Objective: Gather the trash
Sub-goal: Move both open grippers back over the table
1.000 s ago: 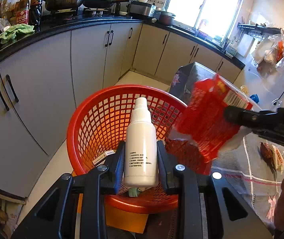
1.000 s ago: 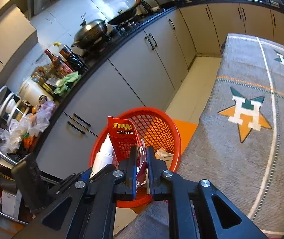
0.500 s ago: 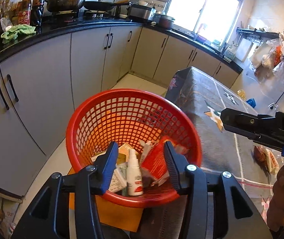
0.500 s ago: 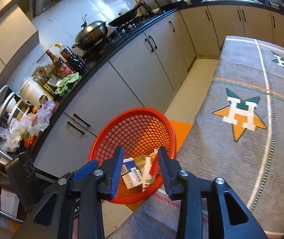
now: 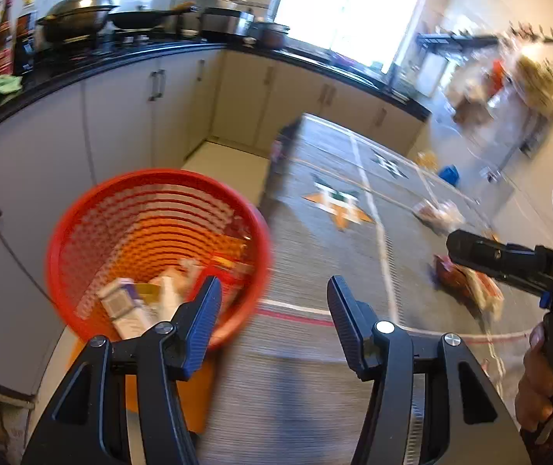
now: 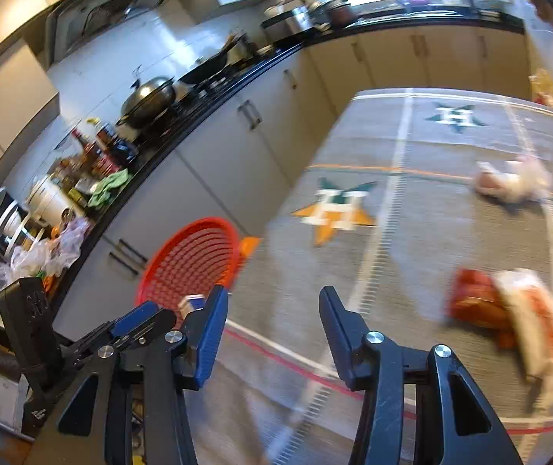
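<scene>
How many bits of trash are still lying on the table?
2: a red and white wrapper near the right tool, and a pale crumpled one farther back on the table. Blur may hide more.

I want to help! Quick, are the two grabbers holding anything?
Left gripper: open, holding nothing.
Right gripper: open, holding nothing.

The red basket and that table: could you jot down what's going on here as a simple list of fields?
red basket: beside the table's edge, holding several discarded packages
left gripper: open, empty, over the table's edge next to the basket
right gripper: open, empty, above the table
table: covered by a grey cloth with star patterns
red and white wrappers: lying on the cloth, not yet collected
pale wrapper: farther along the cloth, blurred
sharpness: both views motion-blurred
</scene>
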Motion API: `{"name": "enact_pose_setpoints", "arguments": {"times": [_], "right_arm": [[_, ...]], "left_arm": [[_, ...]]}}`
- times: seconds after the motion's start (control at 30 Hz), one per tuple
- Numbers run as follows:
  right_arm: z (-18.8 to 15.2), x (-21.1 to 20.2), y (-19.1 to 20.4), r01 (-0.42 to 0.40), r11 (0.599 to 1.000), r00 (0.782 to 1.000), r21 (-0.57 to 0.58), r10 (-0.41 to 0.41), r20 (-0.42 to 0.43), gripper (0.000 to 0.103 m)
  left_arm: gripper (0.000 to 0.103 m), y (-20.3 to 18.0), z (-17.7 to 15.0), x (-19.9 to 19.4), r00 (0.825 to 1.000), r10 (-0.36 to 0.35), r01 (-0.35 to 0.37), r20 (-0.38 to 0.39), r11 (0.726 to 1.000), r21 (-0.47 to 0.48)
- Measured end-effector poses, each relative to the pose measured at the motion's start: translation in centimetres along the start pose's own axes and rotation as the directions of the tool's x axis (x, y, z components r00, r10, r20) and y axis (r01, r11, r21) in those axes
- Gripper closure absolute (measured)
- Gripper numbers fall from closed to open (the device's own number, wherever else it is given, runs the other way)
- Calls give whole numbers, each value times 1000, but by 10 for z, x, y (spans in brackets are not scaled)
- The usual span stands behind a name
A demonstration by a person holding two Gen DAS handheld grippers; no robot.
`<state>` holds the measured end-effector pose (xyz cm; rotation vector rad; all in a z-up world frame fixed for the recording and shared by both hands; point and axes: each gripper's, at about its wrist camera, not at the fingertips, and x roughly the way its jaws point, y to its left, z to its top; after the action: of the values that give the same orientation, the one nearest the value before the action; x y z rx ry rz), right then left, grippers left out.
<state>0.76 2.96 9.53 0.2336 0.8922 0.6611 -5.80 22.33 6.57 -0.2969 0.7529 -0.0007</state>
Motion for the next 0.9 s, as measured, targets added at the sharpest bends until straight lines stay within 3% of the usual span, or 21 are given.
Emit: {"name": "enact_pose_setpoints", "arguments": {"times": [0.3,0.63,0.8,0.9], "right_arm": [[1,-86,-106,123,983,980,136,-142,142,45],[10,-157,-240,212,891,926,402,-315,208,45],[4,-168,-281,187,854,915,486,-331,229,44],[-2,-165,-300,144,839,923,524,-305,234,44]], "left_arm": [[47,-87,-7,30,992,-73,86,-100,988,130],[47,-158,5,74,967,-138,174,-212,972,159],[47,-179,17,109,947,-171,211,-271,969,126],[47,-187,28,128,948,-164,200,-271,974,110]]}}
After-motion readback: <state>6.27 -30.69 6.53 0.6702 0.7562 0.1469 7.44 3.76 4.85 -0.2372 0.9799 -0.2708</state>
